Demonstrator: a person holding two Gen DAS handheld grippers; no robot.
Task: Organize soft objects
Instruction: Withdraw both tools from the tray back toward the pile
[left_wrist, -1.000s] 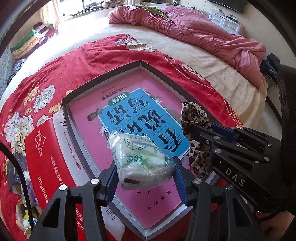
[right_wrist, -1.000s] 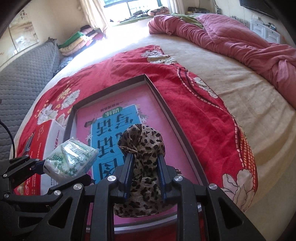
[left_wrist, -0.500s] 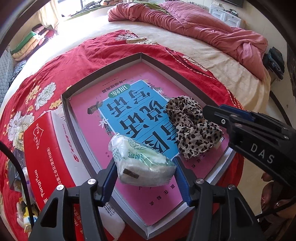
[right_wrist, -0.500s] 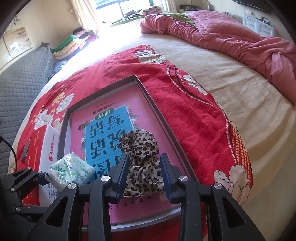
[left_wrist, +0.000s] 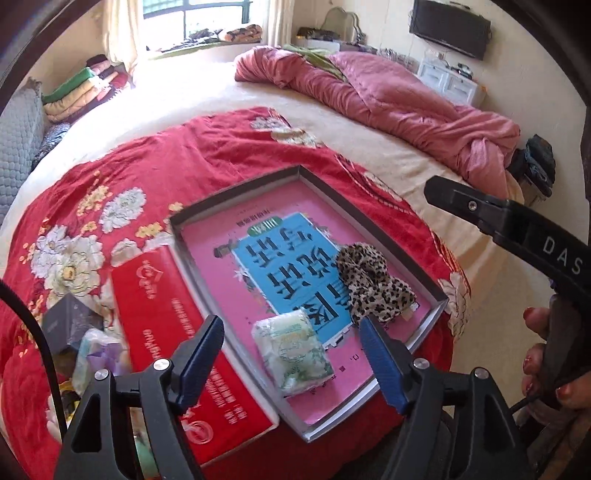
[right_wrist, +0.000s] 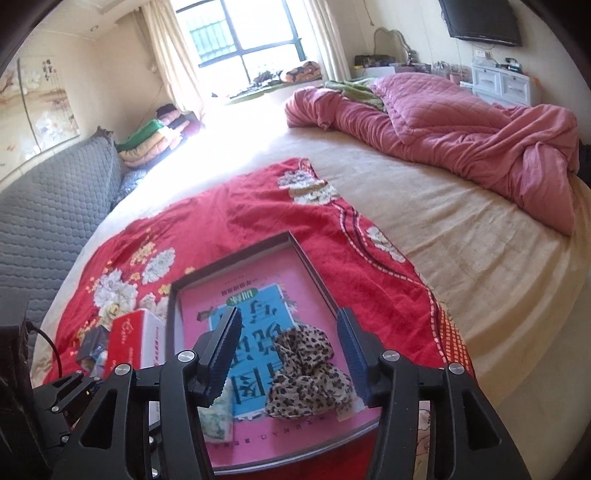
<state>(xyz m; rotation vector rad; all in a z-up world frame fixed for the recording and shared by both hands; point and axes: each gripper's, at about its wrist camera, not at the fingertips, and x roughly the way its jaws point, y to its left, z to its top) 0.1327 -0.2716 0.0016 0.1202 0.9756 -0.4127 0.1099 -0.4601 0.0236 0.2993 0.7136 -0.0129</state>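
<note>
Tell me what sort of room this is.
A bedroom in a home, most likely. A wide bed fills the view, with a rumpled pink quilt on it, folded blankets stacked by the window, and a television mounted on the wall.

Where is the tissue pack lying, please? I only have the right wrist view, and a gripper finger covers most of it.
Observer: The tissue pack lies flat inside the tray, towards its near end, on the pink book.
Operator: Is it touching the leopard cloth?
Observer: No. The left wrist view shows a strip of book cover between it and the leopard cloth.
Operator: Is the left gripper clear of it?
Observer: Yes. The left gripper is open, its fingers spread wider than the pack and touching neither side.
</note>
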